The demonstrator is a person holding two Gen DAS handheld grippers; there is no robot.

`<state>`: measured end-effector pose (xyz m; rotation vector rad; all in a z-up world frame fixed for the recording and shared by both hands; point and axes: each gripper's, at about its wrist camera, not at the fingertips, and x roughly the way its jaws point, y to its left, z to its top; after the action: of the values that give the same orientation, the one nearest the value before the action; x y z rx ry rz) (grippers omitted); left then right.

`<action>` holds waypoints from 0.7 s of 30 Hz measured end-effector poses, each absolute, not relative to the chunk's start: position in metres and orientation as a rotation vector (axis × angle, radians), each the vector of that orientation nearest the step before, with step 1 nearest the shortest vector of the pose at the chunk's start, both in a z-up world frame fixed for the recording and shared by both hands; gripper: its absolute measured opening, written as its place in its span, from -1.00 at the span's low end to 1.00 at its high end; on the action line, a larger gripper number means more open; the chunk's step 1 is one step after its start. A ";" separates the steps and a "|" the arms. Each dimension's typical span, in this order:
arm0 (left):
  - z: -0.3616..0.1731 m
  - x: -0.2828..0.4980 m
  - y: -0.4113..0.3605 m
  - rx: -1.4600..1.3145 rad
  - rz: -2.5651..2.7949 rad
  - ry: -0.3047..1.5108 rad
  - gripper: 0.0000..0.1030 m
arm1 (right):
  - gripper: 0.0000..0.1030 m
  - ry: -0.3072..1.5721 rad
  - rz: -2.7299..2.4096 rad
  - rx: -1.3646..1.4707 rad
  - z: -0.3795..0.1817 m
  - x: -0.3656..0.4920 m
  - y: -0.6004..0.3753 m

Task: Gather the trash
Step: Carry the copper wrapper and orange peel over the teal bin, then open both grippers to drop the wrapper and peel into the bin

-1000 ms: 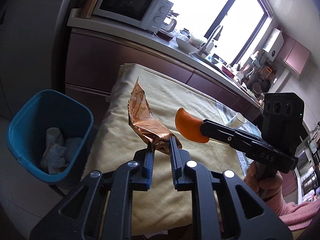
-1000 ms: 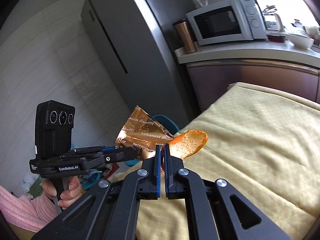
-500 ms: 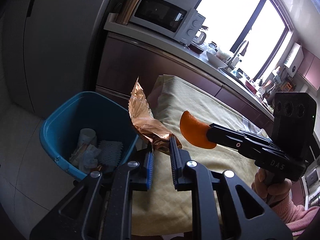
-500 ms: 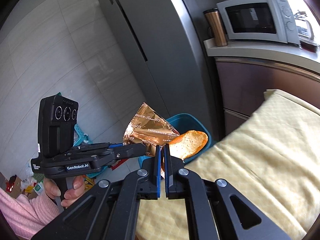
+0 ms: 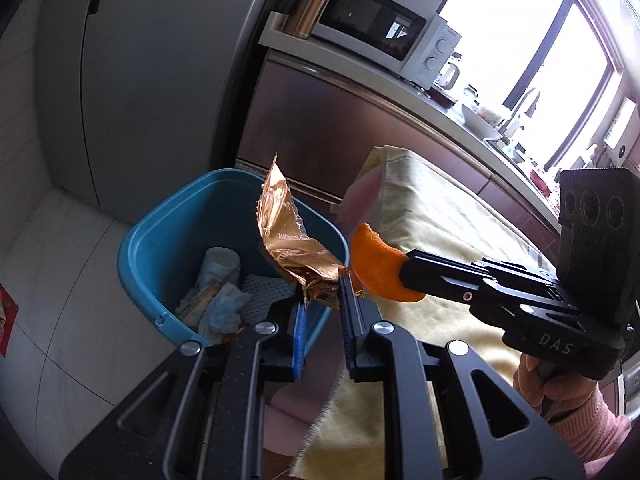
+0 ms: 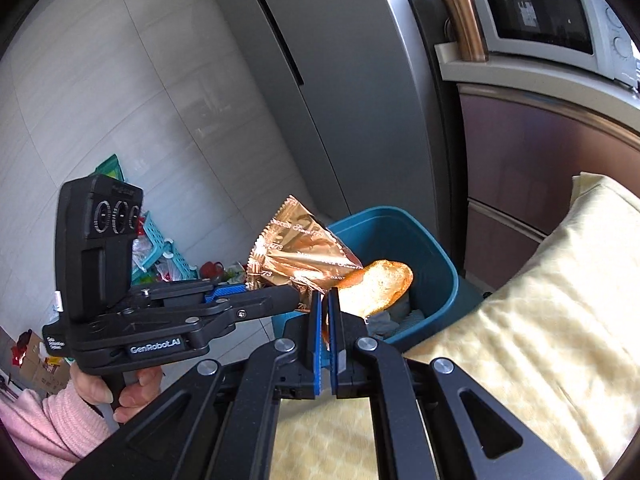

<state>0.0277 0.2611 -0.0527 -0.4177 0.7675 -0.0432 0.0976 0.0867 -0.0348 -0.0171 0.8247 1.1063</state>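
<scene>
My left gripper (image 5: 323,298) is shut on a crumpled copper foil wrapper (image 5: 289,240), which stands up over the near rim of a blue trash bin (image 5: 160,240). My right gripper (image 6: 325,302) is shut on a piece of orange peel (image 6: 378,284), held just above the bin (image 6: 424,240). In the left wrist view the peel (image 5: 374,266) sticks out of the right gripper's (image 5: 402,268) black fingers, beside the wrapper. The wrapper (image 6: 298,254) also shows in the right wrist view, pinched by the left gripper (image 6: 294,300). Crumpled paper and netting lie inside the bin.
The bin stands on a tiled floor between a grey fridge (image 5: 132,80) and a table under a yellow cloth (image 5: 444,216). Behind are brown cabinets and a counter with a microwave (image 5: 380,36). Clutter and a turquoise basket (image 6: 156,248) sit on the floor at left.
Both grippers have swung left off the yellow-clothed table toward the bin, carrying wrapper and peel. The bin now sits much closer, right under the two held pieces.
</scene>
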 end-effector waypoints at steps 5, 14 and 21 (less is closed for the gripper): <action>-0.060 0.032 0.268 -0.411 -0.013 0.780 -0.70 | -0.96 0.859 1.100 -0.027 -0.045 0.106 0.100; -0.077 0.038 0.277 -0.420 0.029 0.814 -0.70 | -0.96 0.925 1.076 -0.073 -0.065 0.115 0.120; -0.093 0.048 0.279 -0.433 0.050 0.848 -0.68 | -0.96 0.978 1.050 -0.079 -0.073 0.124 0.132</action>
<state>0.0482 0.2786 -0.0925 -0.4331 0.8478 0.0502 0.1242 0.1321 -0.0727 -0.0793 0.9782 1.0503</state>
